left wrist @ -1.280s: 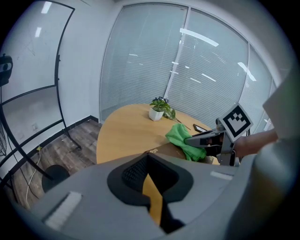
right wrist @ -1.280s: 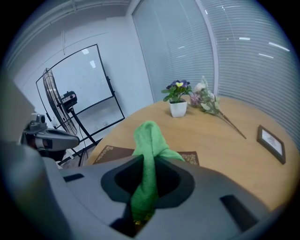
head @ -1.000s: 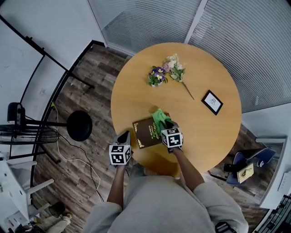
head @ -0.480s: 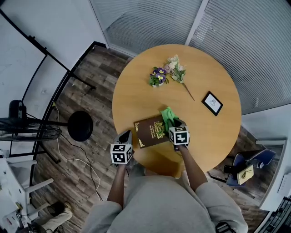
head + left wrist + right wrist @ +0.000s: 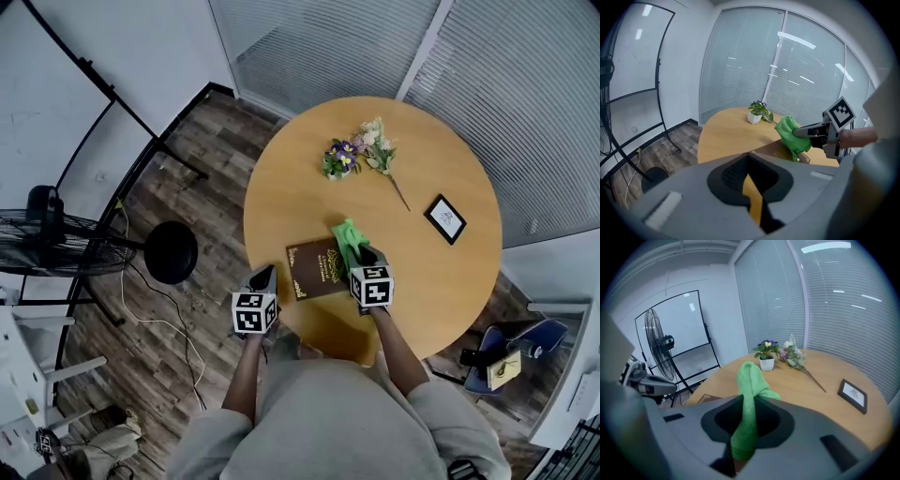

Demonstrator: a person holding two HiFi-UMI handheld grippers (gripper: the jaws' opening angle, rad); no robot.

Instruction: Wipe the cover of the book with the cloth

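A brown book (image 5: 314,269) with gold print lies near the front edge of the round wooden table (image 5: 427,281). My right gripper (image 5: 361,255) is shut on a green cloth (image 5: 347,239), which hangs over the book's right end. In the right gripper view the cloth (image 5: 751,380) stands up between the jaws, and a corner of the book (image 5: 707,398) shows to the left. My left gripper (image 5: 263,279) is shut and holds nothing, just off the table's edge left of the book. The left gripper view shows the cloth (image 5: 791,133) above the book (image 5: 778,149).
At the table's far side stand a small potted plant (image 5: 341,157) and a loose flower sprig (image 5: 380,150), with a small framed picture (image 5: 444,218) at the right. A fan's black round base (image 5: 171,251) sits on the floor to the left. A blue chair (image 5: 502,361) stands lower right.
My right gripper has carried the cloth rightward across the book, from near its middle to its right end. The left gripper stays beside the table's edge.
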